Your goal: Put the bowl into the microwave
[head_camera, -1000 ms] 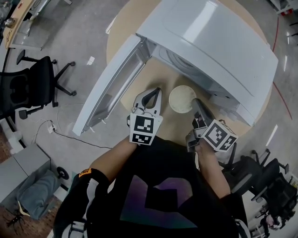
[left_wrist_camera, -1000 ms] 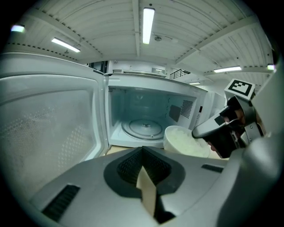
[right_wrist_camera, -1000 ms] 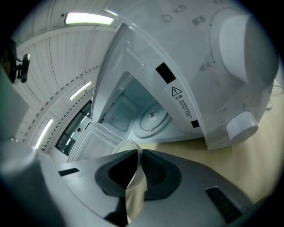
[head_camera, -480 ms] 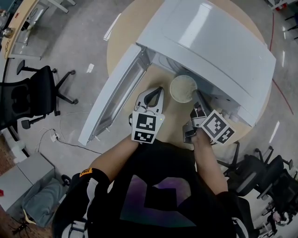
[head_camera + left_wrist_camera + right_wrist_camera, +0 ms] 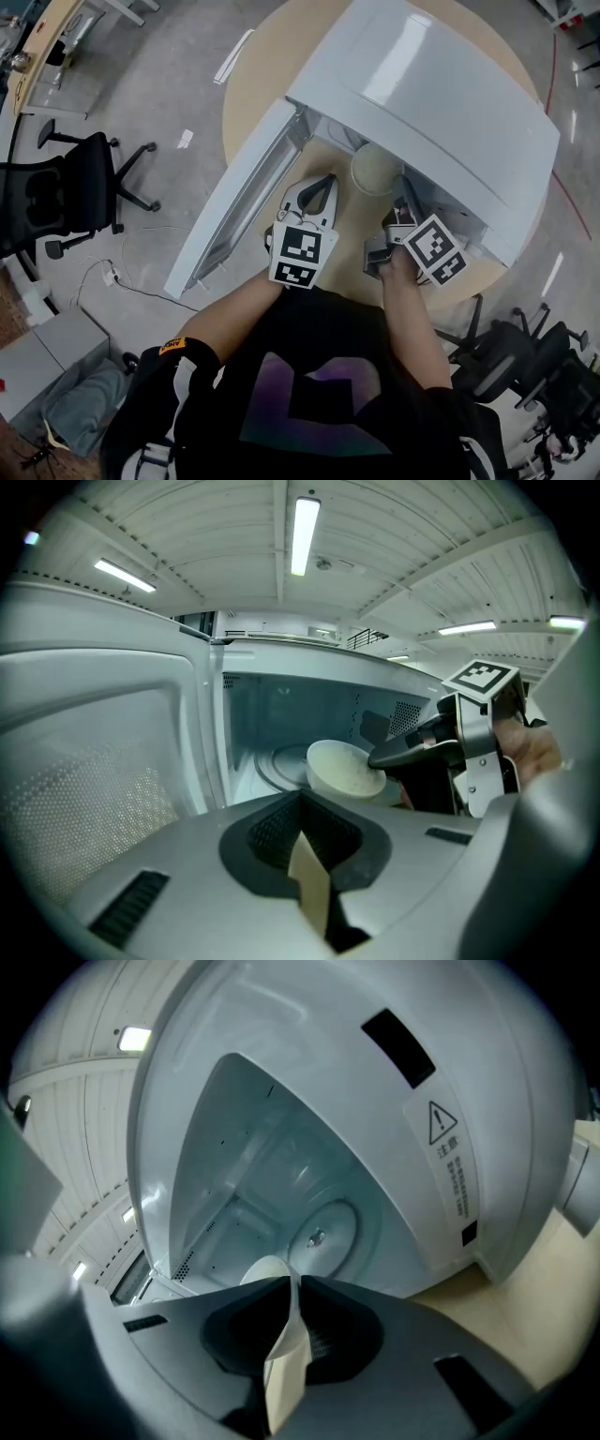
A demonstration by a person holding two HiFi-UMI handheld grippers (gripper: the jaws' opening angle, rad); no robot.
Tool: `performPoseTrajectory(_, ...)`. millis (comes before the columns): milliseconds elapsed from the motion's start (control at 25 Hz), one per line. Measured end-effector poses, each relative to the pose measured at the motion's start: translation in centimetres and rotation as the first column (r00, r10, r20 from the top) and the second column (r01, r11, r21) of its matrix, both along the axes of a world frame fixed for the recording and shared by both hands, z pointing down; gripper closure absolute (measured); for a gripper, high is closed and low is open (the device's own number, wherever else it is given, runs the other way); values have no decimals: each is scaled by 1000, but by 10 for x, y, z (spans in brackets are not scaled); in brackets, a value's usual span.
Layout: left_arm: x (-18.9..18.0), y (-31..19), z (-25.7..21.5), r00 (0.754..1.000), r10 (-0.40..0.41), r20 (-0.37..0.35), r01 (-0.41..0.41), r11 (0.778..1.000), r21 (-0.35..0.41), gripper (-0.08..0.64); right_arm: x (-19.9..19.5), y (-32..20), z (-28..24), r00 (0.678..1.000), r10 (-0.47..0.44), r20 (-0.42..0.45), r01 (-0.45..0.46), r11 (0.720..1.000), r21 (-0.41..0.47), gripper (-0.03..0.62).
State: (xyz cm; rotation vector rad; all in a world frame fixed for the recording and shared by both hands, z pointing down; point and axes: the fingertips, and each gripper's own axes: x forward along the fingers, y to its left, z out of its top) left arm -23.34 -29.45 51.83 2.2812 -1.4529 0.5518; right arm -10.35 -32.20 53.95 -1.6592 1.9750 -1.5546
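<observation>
The white microwave stands on a round wooden table, its door swung open to the left. The cream bowl hangs at the mouth of the cavity, half hidden under the microwave's top edge. My right gripper is shut on the bowl's near rim. In the left gripper view the bowl is held over the glass turntable by the right gripper. In the right gripper view the bowl's rim pokes up between the jaws, with the turntable beyond. My left gripper is shut and empty, left of the bowl.
Black office chairs stand on the floor at the left and the lower right. A cable runs across the floor below the door. A grey box sits at the lower left.
The right gripper has carried the bowl from above the table forward into the microwave's opening. The left gripper has hardly moved.
</observation>
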Motion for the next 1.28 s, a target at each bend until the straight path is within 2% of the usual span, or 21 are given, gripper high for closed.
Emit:
performPoseTrajectory(360, -2, -13, 3, 1000, 17, -10, -17, 1000, -18, 514, 4, -27, 6, 992, 128, 7, -128, 991, 31, 546)
performPoseTrajectory(640, 4, -22, 7, 999, 29, -32, -30, 999, -37, 514, 15, -37, 15, 981, 195, 3, -195, 981, 9, 546)
performPoseTrajectory(1280, -4, -20, 8, 998, -5, -58, 2, 999, -50, 514, 23, -51, 24, 967, 254, -7, -254, 967, 6, 545)
